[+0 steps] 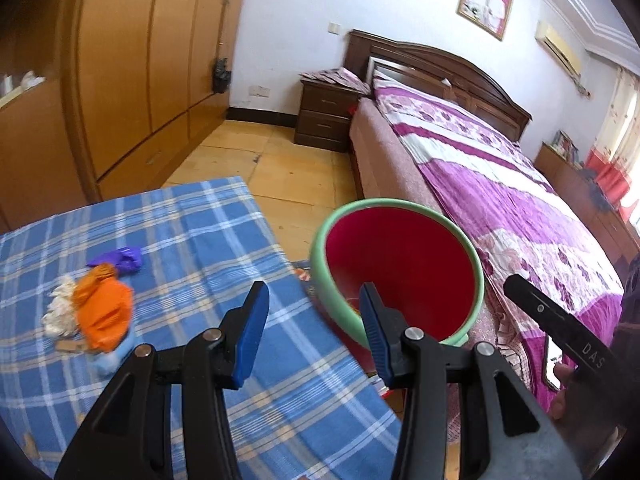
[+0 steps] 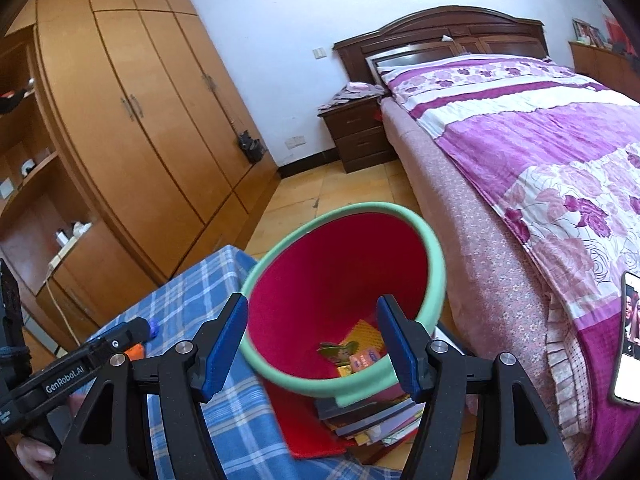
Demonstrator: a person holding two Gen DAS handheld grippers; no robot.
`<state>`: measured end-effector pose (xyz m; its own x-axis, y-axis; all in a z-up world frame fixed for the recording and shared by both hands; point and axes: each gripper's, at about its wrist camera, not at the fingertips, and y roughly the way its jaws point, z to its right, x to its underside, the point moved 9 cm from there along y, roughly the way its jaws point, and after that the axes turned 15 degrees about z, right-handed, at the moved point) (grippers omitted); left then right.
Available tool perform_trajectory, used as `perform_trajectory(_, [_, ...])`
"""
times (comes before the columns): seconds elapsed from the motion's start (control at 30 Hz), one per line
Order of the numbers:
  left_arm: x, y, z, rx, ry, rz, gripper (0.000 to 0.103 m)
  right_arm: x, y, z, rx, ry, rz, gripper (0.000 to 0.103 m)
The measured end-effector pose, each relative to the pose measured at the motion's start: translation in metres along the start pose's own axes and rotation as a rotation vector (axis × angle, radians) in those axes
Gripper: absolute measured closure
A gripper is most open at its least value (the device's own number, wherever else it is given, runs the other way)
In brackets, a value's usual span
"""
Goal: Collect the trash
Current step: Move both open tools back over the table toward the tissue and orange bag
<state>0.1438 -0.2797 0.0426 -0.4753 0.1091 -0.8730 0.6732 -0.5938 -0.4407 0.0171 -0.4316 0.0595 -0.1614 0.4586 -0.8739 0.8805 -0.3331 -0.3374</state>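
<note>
A red bin with a green rim [image 1: 396, 268] stands between the checked table and the bed; it also shows in the right wrist view [image 2: 340, 280], with several wrappers [image 2: 356, 354] at its bottom. Trash lies on the blue checked cloth [image 1: 224, 240]: an orange wrapper [image 1: 106, 312], a purple scrap [image 1: 120, 260], white crumpled paper [image 1: 60, 312] and a light blue piece [image 1: 116, 358]. My left gripper [image 1: 314, 308] is open and empty, over the table's right edge by the bin. My right gripper [image 2: 312, 320] is open and empty above the bin's mouth.
A bed with a purple floral cover [image 1: 500, 184] runs along the right. A phone [image 2: 628, 340] lies on its edge. A wooden wardrobe [image 2: 140, 120] stands at the left, a nightstand [image 1: 328, 116] at the back. A stack of books [image 2: 372, 420] sits under the bin.
</note>
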Motion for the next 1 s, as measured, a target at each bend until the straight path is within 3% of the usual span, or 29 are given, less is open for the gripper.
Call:
perform_trajectory(0.6, [0.011, -0.069, -0.105, -0.168, -0.101, 0.047, 0.056, 0.032, -0.001, -0.082, -0.135, -0.062, -0.051, 0.035])
perform_trajectory(1.0, [0.022, -0.084, -0.169, -0.281, -0.175, 0.05, 0.055, 0.057, 0.015, -0.117, -0.173, -0.1, -0.113, 0.035])
